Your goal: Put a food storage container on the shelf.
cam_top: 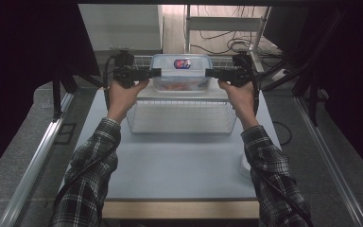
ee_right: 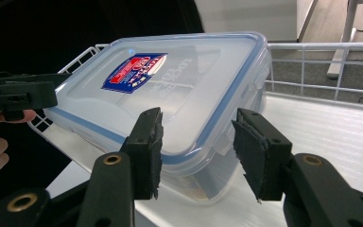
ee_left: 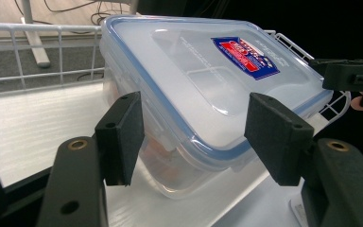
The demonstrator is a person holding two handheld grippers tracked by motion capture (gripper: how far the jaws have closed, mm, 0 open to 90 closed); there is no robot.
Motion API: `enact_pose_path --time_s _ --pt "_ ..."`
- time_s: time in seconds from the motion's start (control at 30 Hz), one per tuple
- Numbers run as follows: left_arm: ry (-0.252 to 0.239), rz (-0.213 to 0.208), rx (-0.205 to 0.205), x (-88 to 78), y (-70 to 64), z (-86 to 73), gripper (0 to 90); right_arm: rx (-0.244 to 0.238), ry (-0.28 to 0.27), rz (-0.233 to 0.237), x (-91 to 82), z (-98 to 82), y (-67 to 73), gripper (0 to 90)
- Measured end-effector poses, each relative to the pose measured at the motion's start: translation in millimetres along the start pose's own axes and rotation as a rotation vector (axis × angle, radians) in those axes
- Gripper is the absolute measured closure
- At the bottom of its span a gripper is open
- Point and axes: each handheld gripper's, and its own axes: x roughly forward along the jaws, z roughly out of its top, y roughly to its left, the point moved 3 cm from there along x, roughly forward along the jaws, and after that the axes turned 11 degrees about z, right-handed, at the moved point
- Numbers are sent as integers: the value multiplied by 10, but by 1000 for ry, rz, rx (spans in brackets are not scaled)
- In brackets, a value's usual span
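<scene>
From the high view, a clear lidded container [cam_top: 181, 72] sat at the far end of a white wire basket [cam_top: 182, 118] on the desk [cam_top: 170, 161], with the left gripper [cam_top: 157, 72] at its left end and the right gripper [cam_top: 209, 72] at its right end, both held level by the person's hands. In the left gripper view, the jaws stood spread on either side of the container's near corner [ee_left: 203, 142], the pads close to the blue-sealed lid edge but not clearly pressing on it; the container looked tilted against the basket floor. In the right gripper view, the jaws were likewise parted around the opposite end [ee_right: 194, 156], with gaps showing between pads and plastic, and a red-and-blue label [ee_right: 134, 71] lay on the lid. To do this step well, I would judge that both grippers should close evenly on the rim just under the lid, at matching heights, so the box would lift flat. Squeezing only one end risked swinging it against the wire side, and smooth plastic could slip from a shallow bite.
</scene>
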Motion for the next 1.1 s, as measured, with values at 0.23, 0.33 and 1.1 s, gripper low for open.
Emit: enact_pose_path --time_s 0.23,0.33,1.1 --pt "24 -2 12 -43 -44 -12 384 -8 23 -11 -51 -20 58 521" --pt "23 -1 11 -42 -47 -12 383 -15 26 -11 -62 -23 64 520" --pt "39 -46 168 -376 -181 -383 250 -166 23 39 -351 -286 231 239"
